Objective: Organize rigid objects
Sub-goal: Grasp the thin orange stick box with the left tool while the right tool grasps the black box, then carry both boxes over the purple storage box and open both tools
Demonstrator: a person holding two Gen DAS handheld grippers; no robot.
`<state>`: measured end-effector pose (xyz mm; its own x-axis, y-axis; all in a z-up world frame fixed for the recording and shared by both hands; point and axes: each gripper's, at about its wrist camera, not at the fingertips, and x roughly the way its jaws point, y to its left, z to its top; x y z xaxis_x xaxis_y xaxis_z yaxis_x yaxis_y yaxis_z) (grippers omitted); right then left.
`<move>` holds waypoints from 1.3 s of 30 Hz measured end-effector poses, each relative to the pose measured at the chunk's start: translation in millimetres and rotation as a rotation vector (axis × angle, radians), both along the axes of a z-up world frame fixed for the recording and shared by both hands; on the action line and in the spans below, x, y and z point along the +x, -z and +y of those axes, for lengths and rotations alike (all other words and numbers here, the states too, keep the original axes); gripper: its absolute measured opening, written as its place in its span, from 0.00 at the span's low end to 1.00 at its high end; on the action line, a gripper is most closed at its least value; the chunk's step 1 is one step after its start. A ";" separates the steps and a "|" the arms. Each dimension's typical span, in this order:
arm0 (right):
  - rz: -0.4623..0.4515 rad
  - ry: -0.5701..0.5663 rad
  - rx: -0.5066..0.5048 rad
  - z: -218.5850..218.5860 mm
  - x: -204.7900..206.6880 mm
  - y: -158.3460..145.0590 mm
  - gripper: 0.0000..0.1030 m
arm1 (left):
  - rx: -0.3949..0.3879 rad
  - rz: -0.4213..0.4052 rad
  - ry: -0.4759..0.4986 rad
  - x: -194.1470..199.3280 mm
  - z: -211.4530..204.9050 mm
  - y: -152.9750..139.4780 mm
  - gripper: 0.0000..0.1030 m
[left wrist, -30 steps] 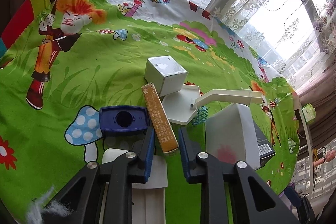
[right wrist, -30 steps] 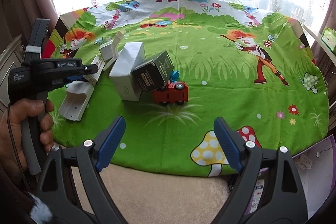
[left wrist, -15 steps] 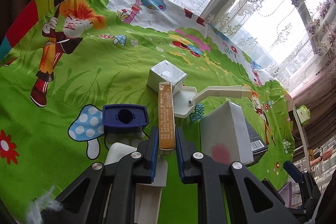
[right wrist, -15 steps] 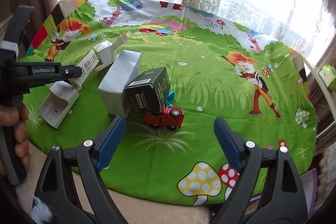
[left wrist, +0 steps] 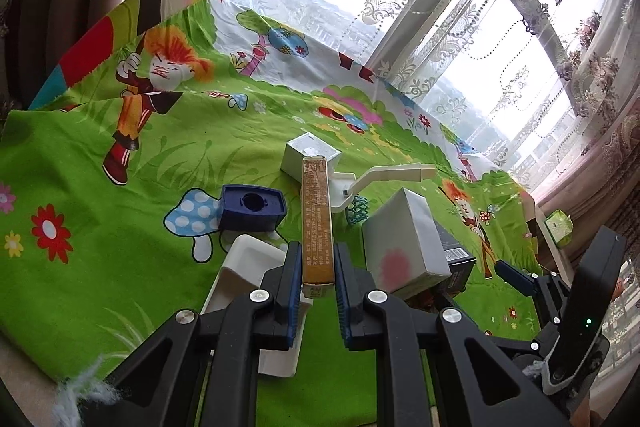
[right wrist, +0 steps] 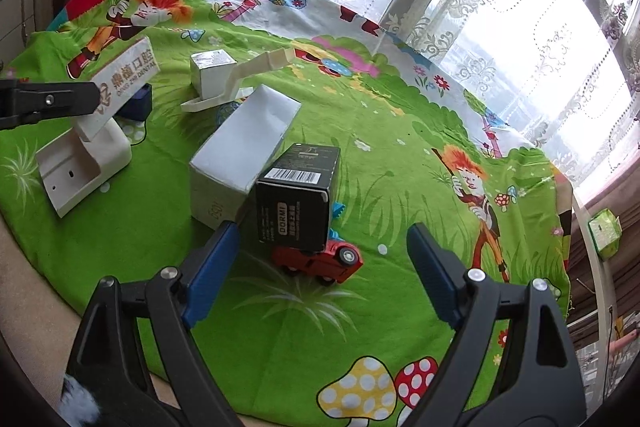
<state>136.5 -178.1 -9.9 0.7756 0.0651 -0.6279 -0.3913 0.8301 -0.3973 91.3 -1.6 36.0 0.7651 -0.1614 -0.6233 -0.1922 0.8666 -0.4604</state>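
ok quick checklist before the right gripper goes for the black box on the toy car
1. Right gripper open, nothing between its fingers: ok.
2. Black cardboard box with barcode free-standing: not ok, it rests tilted on the red toy car and against the long white carton.
3. Left gripper shut on the long yellow-brown box: ok.
4. Left gripper clear of the black box: ok.
5. Car staying put once the box lifts: cannot tell.

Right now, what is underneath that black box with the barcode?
The black box leans tilted on a red toy car, its upper side against the big white box. Something turquoise pokes out behind; the box covers the rest of it.
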 end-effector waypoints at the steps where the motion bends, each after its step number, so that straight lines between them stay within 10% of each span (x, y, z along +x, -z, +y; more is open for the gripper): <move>1: 0.008 0.001 -0.007 1.3 2.2 1.1 0.79 | -0.007 0.002 -0.006 -0.2 1.7 1.3 0.16; 10: 0.029 0.004 -0.027 7.9 14.7 5.4 0.78 | -0.018 0.007 0.001 1.6 1.4 6.7 0.16; 15: 0.051 0.008 -0.025 9.8 23.0 8.8 0.42 | -0.016 0.007 0.005 1.9 0.7 8.0 0.16; 39: -0.029 0.118 0.202 -54.4 -23.5 -21.8 0.41 | 0.052 -0.049 0.066 -14.4 -28.7 -11.6 0.16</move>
